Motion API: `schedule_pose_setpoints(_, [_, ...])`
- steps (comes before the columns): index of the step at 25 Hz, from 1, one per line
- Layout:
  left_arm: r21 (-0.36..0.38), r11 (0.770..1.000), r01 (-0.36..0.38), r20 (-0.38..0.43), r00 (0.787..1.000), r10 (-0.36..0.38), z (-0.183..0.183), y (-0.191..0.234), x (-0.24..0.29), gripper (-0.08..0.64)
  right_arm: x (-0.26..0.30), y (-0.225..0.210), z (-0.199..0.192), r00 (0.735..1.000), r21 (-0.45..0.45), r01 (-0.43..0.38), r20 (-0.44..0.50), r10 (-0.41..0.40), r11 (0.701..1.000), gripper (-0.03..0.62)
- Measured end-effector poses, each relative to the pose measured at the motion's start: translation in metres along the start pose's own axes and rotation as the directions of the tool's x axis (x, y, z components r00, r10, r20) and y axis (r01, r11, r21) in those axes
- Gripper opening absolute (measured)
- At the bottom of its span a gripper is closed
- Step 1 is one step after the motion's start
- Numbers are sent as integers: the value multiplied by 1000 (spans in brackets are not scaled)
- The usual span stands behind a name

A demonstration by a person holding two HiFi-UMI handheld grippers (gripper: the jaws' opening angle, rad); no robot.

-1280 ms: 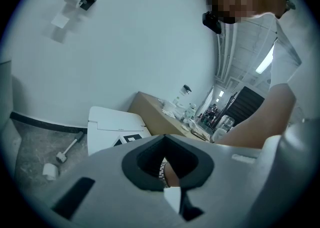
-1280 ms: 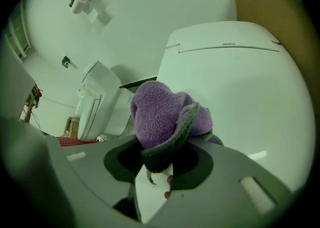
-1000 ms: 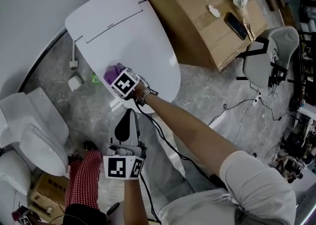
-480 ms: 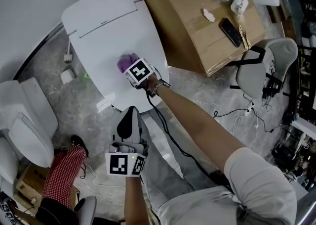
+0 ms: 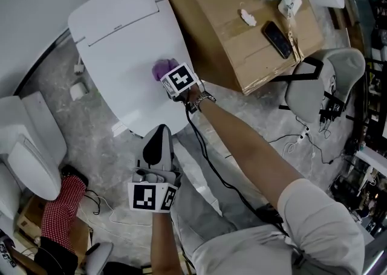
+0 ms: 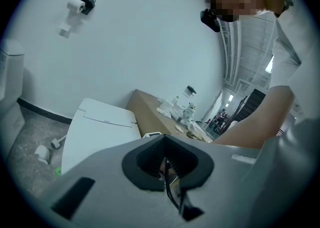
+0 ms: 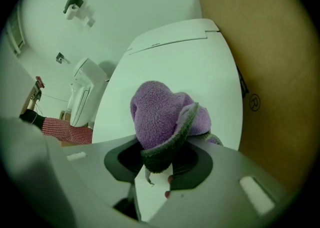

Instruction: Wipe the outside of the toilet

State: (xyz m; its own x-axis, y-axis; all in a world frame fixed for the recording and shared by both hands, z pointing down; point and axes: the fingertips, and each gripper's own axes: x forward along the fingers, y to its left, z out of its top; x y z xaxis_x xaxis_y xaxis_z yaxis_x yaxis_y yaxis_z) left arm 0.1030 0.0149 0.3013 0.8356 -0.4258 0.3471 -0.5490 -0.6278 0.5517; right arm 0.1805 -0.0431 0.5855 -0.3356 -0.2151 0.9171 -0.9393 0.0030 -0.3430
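The left tool [image 5: 158, 141] keeps its station just off the front edge of the toilet [image 5: 115, 44], jaws closed together on nothing. It has taken no part in the wiping over the last second.

The change lies on the lid. The purple cloth [image 5: 162, 68], pinched firmly in the closed right tool [image 5: 167, 75], has swept from the toilet's front-left part across to its right side. It now lies pressed on the lid near the edge that faces the cardboard bench [image 5: 230, 32]. That pass probably covers the front band of the lid. The rear of the lid, the hinge area and the toilet's flanks look still to be wiped, so the task seems only partly done.

The left gripper view alone shows a paper-roll holder [image 6: 80, 4] high on the wall behind the toilet, and its own jaws meeting with no cloth between them. The right gripper view alone shows the grip: the cloth is bunched upward out of the jaws, its grey hem folded over, with white lid under it. It also shows how closely the bench stands against the toilet's right side. Only the head view shows both tools at once, and a phone [image 5: 277, 39] lying on the bench, well clear of the toilet
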Motion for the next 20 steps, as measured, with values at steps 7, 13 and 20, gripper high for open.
schedule_pose_setpoints(7, [4, 1000, 9, -12, 1000, -9, -8, -14, 16, 6, -16, -40, -7, 1000, 73, 12, 25, -14, 997, 124])
schedule_pose_setpoints(13, [-6, 999, 40, -45, 998, -40, -20, -25, 19, 6, -23, -55, -16, 998, 145, -3, 67, -7, 989, 123])
schedule_pose_setpoints(20, [15, 998, 65, -60, 996, -64, -32, -14, 0, 6, -25, -60, -20, 991, 216, 40, 117, -66, 976, 123])
